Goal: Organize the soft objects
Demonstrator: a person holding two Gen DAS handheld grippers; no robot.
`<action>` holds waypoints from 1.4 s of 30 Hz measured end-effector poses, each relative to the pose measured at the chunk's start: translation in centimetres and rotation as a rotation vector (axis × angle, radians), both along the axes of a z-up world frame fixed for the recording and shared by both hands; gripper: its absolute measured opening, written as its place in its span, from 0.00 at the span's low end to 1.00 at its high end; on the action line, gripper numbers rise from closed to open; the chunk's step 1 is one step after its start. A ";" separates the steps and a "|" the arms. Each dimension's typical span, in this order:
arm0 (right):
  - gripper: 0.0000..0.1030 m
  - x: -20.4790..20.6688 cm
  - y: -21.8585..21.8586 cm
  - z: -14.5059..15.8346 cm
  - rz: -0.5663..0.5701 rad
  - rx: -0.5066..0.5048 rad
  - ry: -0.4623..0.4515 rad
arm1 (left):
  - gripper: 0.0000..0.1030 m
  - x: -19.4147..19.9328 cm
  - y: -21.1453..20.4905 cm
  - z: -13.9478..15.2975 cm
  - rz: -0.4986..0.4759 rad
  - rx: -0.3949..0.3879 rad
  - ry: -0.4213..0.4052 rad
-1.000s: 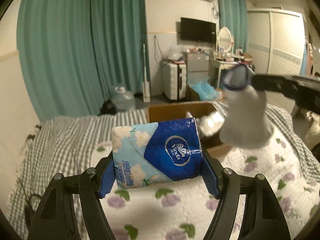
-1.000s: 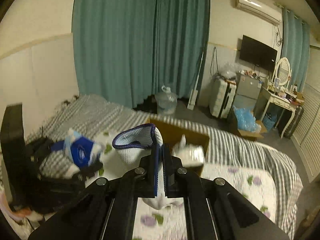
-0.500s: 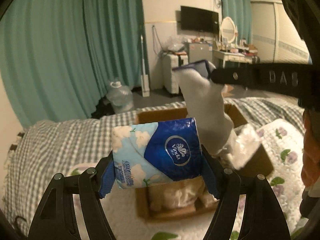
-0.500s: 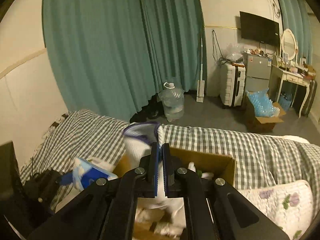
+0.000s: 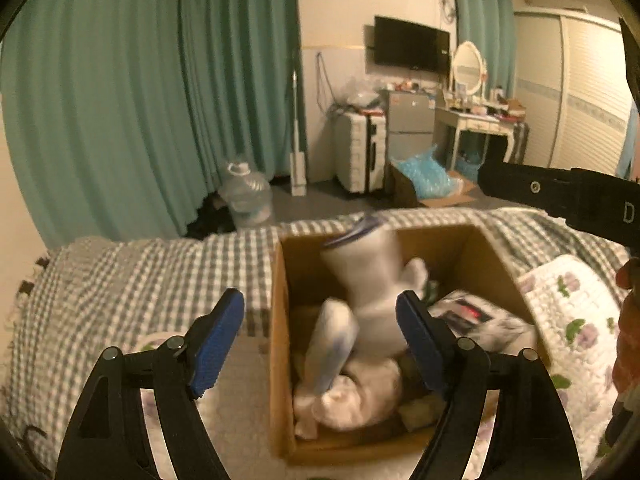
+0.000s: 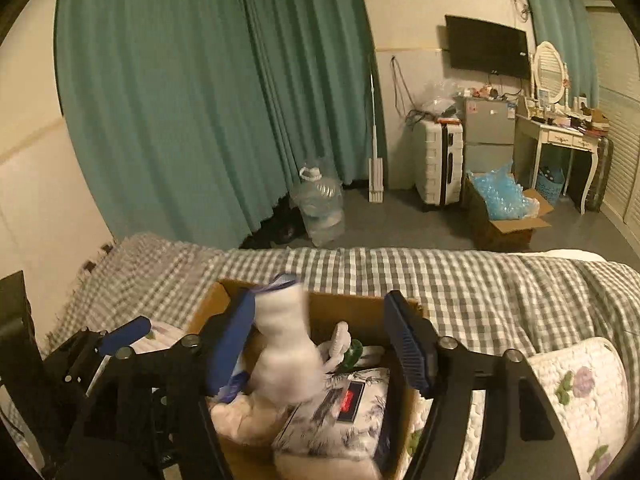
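1. The left gripper (image 5: 320, 344) hung over the cardboard box (image 5: 280, 360), its jaws spreading apart with the blue pads touching nothing.
2. Between and beyond those pads, a blurred tissue pack (image 5: 332, 348) showed inside the box, at about 6 o'clock from the white sock (image 5: 368, 276).
3. The right gripper (image 6: 320, 344) also stood over the box (image 6: 360, 308), its jaws opening; the sock (image 6: 288, 352) sat between them, close to the left pad, and blur made it unclear whether the two touched.
4. The sock, with a dark-edged cuff at its top, was upright and smeared by motion, its lower end among the soft things in the box.
5. In the right wrist view, a patterned pack (image 6: 340, 416) lay in the box at 5 o'clock from the sock.
6. The box sat on a checked blanket (image 6: 440, 280), with a flowered quilt (image 6: 572, 392) at 3 o'clock from it.
7. In the left wrist view, the right gripper's black arm entered from 3 o'clock above the box.
8. Teal curtains (image 6: 200, 100) hung at 12 o'clock behind the bed, with a water jug (image 6: 320, 208) on the floor below them.
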State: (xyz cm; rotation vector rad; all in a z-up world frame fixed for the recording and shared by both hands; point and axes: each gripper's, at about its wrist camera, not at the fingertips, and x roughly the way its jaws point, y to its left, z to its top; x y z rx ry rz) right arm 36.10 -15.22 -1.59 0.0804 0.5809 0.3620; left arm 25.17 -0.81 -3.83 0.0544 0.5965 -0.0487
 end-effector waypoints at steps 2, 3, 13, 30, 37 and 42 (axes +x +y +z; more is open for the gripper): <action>0.65 -2.0 -0.5 2.3 -0.008 -0.007 -0.028 | 0.77 -1.5 -0.3 2.0 -0.007 0.014 -0.030; 0.67 -3.1 -0.7 3.4 -0.011 -0.008 -0.044 | 0.77 -2.7 -0.4 3.5 -0.010 0.019 -0.055; 0.98 -18.1 -2.2 16.4 -0.055 -0.078 -0.295 | 0.93 -16.0 1.2 16.6 0.023 -0.008 -0.359; 1.00 -30.4 -2.4 14.4 -0.080 -0.051 -0.509 | 0.94 -24.3 1.0 14.1 0.037 0.028 -0.537; 1.00 -25.7 -2.9 5.9 -0.088 -0.031 -0.403 | 0.94 -20.7 2.5 7.0 0.066 0.036 -0.426; 1.00 -21.9 -2.4 0.4 -0.033 -0.061 -0.267 | 0.94 -18.1 3.5 3.1 0.072 0.005 -0.342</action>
